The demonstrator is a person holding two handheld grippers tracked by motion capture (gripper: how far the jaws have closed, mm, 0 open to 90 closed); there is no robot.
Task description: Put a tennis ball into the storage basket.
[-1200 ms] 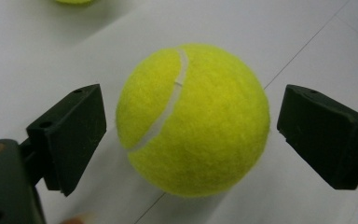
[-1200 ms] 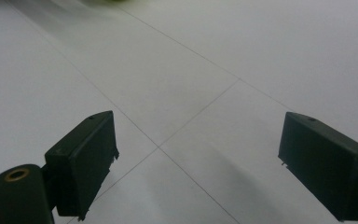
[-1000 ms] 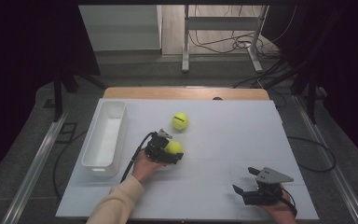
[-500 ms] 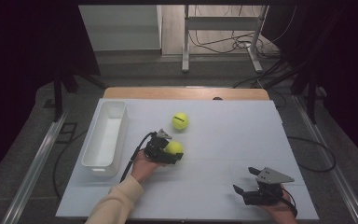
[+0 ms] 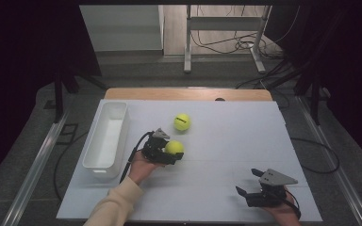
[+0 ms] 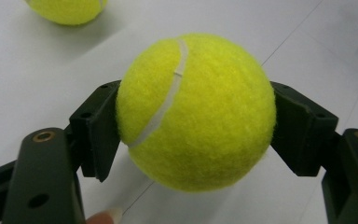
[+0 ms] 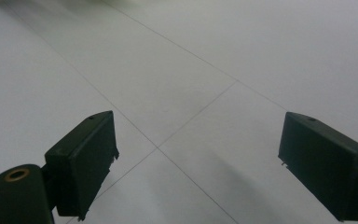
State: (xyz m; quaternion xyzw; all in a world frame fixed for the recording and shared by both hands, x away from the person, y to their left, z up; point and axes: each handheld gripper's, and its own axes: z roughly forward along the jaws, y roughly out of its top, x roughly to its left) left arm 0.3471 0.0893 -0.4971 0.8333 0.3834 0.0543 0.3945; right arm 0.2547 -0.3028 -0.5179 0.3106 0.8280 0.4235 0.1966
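A yellow tennis ball sits between the two black jaws of my left gripper, whose pads press on both its sides; the gripper is shut on it. In the high view that gripper and its ball are left of the table's centre, low over the white surface. A second tennis ball lies free a little farther back, and its edge shows in the left gripper view as the other ball. My right gripper rests near the front right of the table, open, with nothing between its jaws.
A long white bin stands empty along the left side of the white table. Beyond the table's far wooden edge are a metal stand and loose cables on the floor.
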